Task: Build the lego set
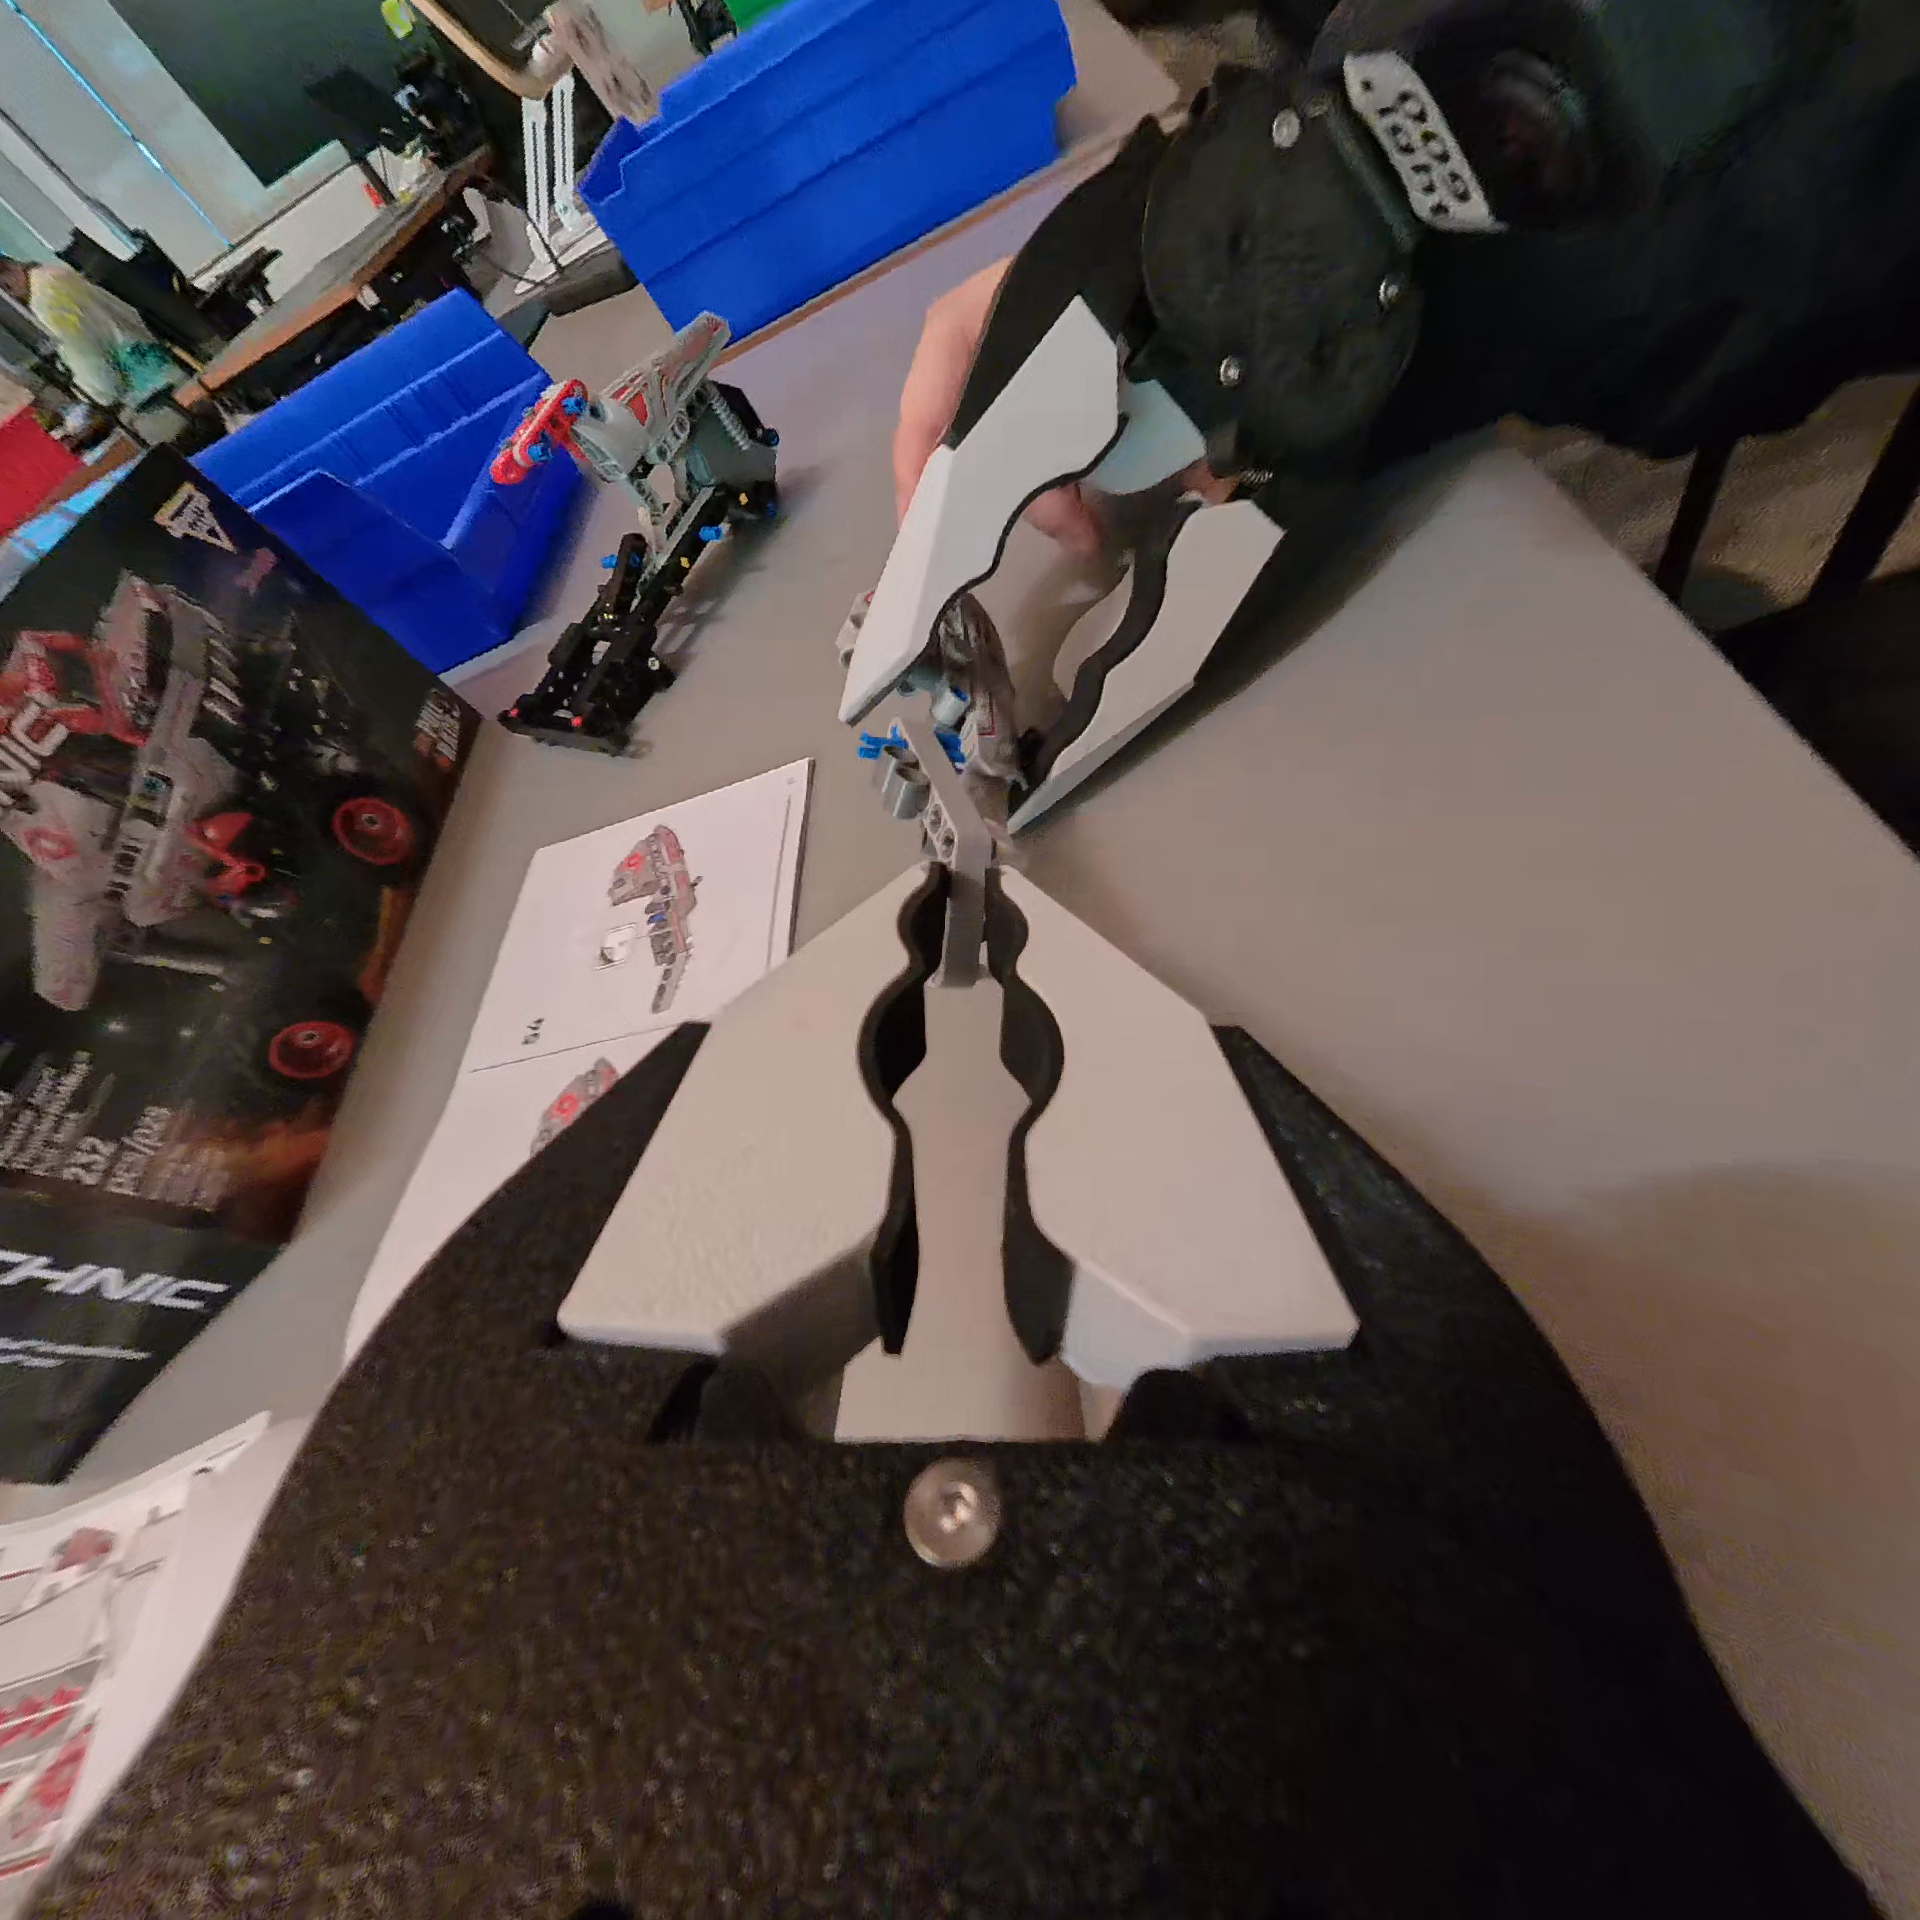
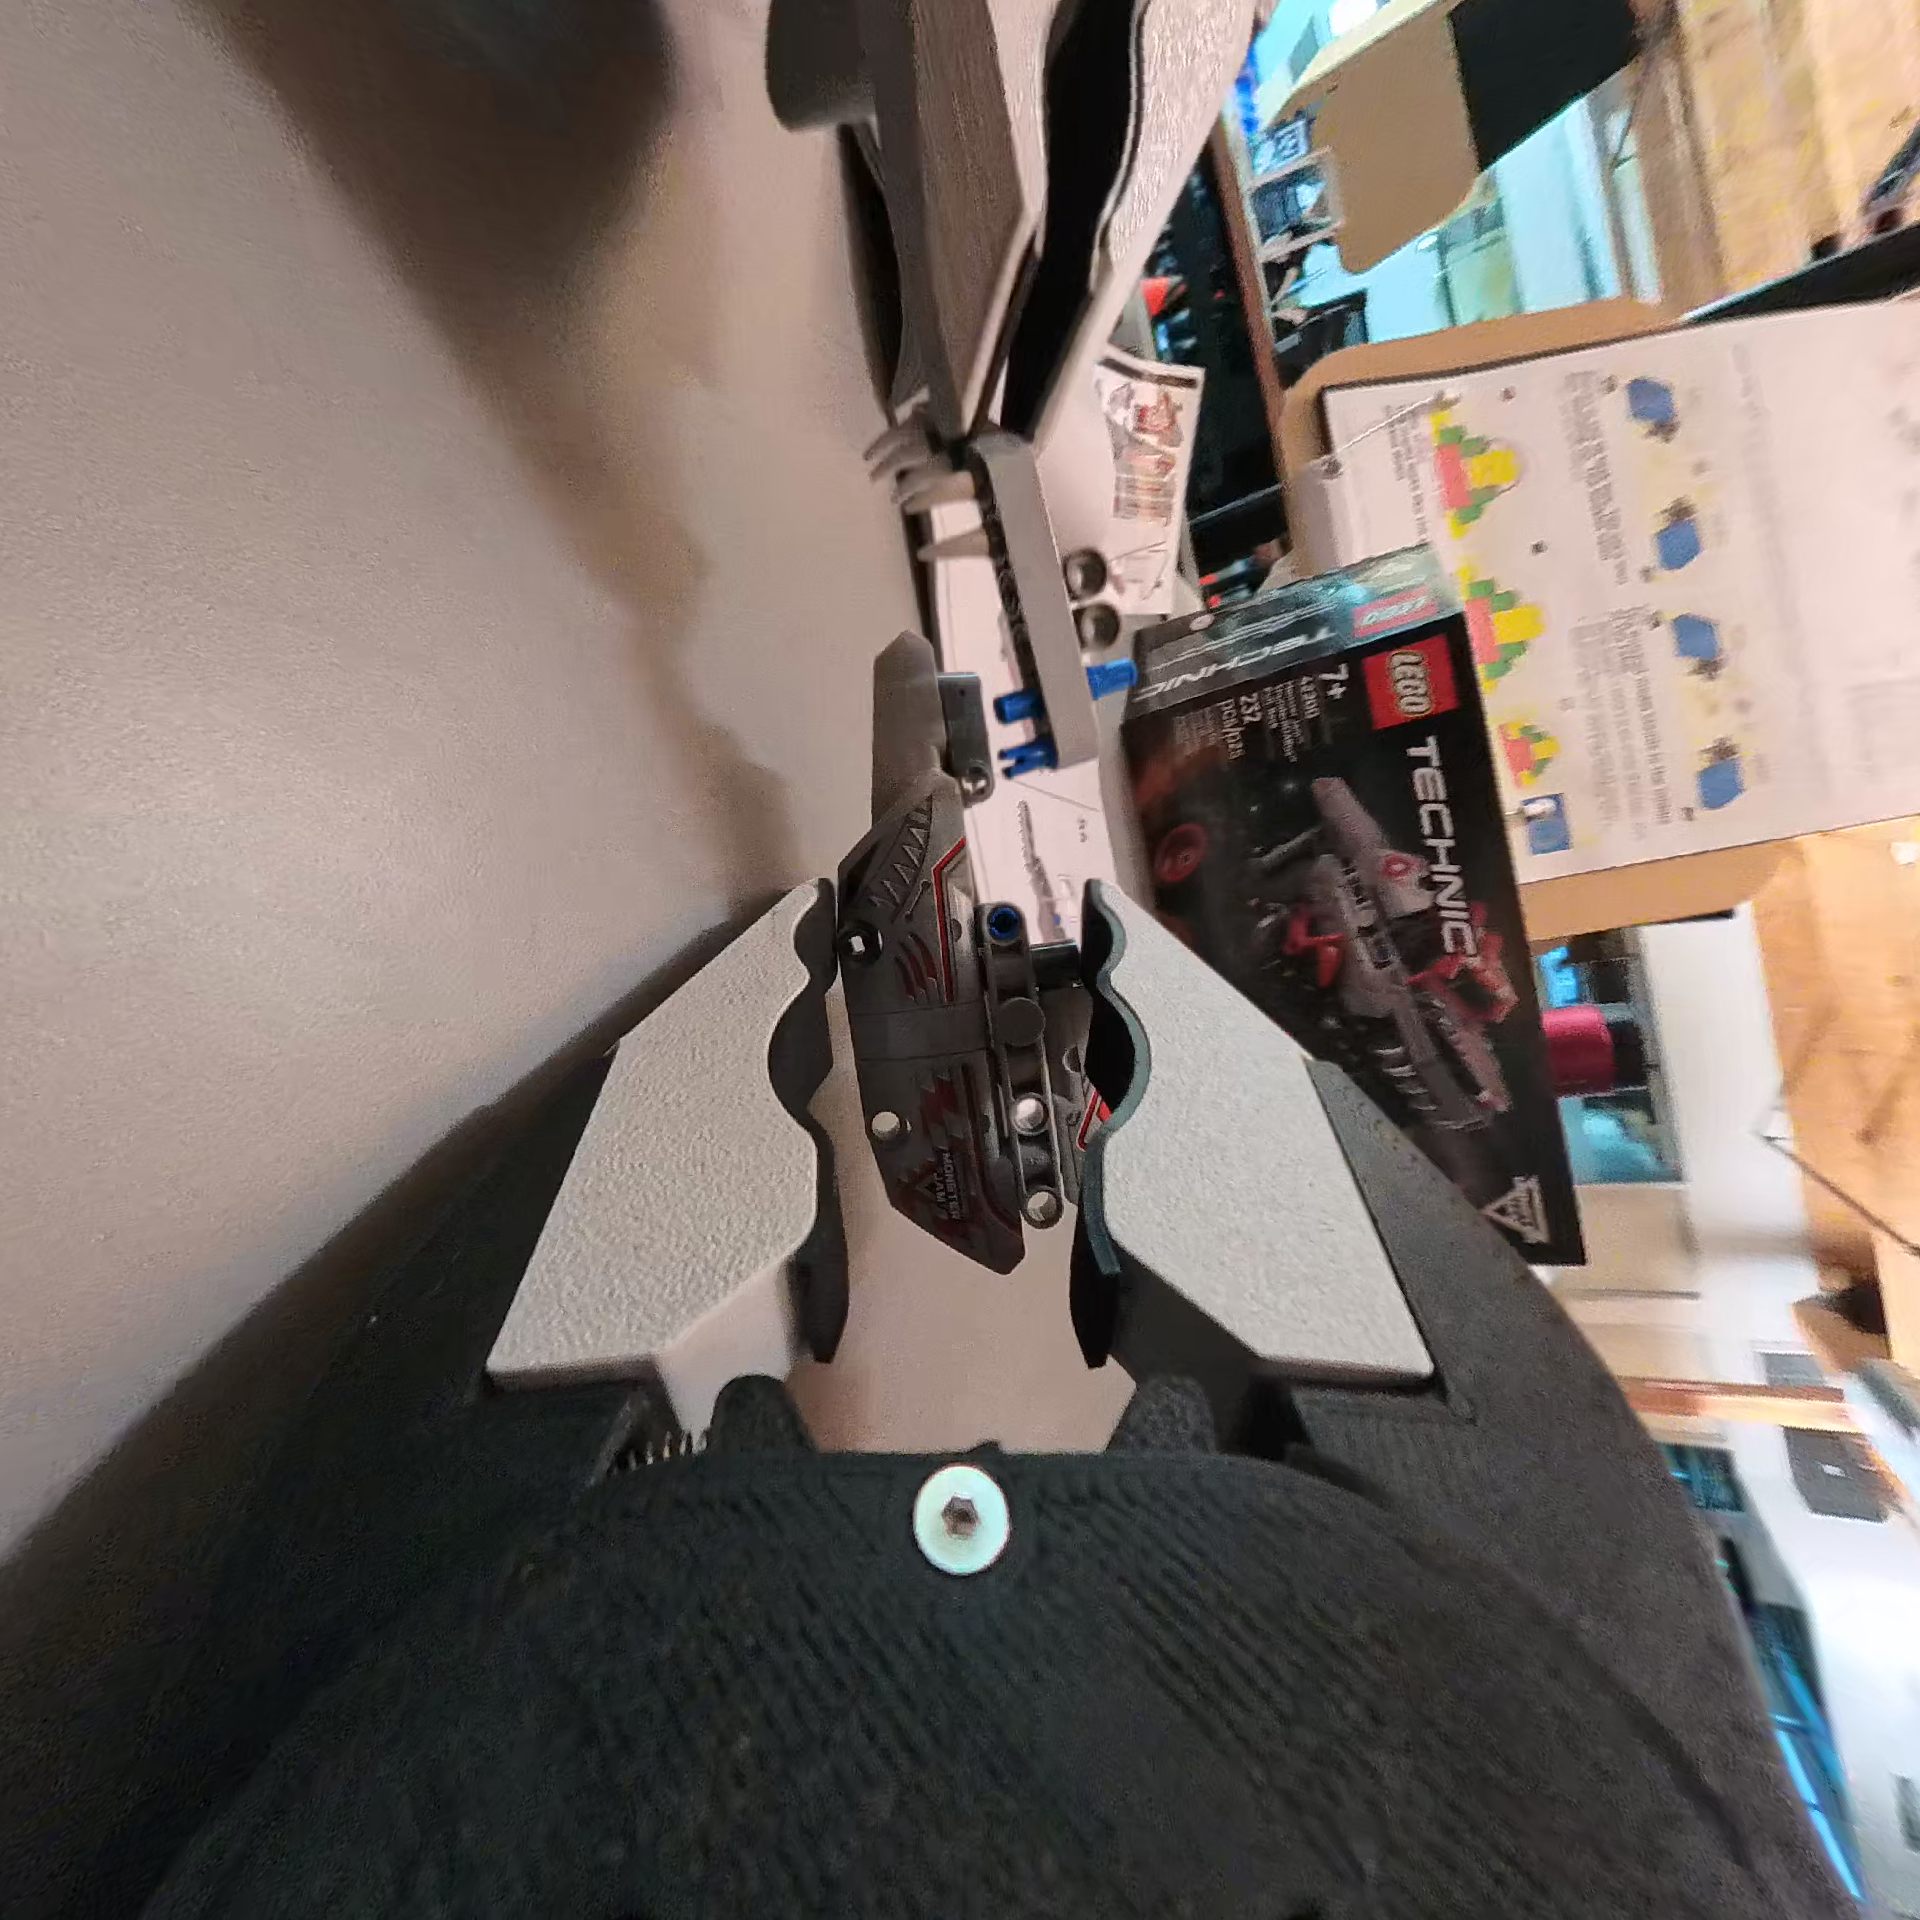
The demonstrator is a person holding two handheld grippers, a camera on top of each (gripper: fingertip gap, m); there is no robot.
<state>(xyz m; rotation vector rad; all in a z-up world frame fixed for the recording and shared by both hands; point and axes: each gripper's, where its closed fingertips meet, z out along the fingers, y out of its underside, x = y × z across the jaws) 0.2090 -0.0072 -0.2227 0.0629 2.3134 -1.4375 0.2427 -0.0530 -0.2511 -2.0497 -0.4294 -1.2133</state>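
Observation:
My left gripper [image 1: 964, 883] is shut on the end of a light grey beam [image 1: 940, 821] with blue pins, held above the table. My right gripper [image 2: 956, 925] is shut on a dark grey shark-patterned panel assembly [image 2: 925, 1049]. The beam [image 2: 1034, 613] meets the top of that assembly, its blue pins [image 2: 1023, 727] pointing at a dark connector; I cannot tell if they are joined. In the left wrist view the right gripper [image 1: 951, 758] comes in from the upper right. In the right wrist view the left gripper [image 2: 982, 436] comes down from the top.
A partly built chassis [image 1: 644, 520] stands on the grey table [image 1: 1455, 831] at the back left. An open instruction booklet [image 1: 665, 914] and the set's box [image 1: 187, 831] lie left. Two blue bins [image 1: 831, 156] stand behind. A person's hand [image 1: 935, 395] holds the right gripper. My hands' fingertips stand some 7 cm from each other.

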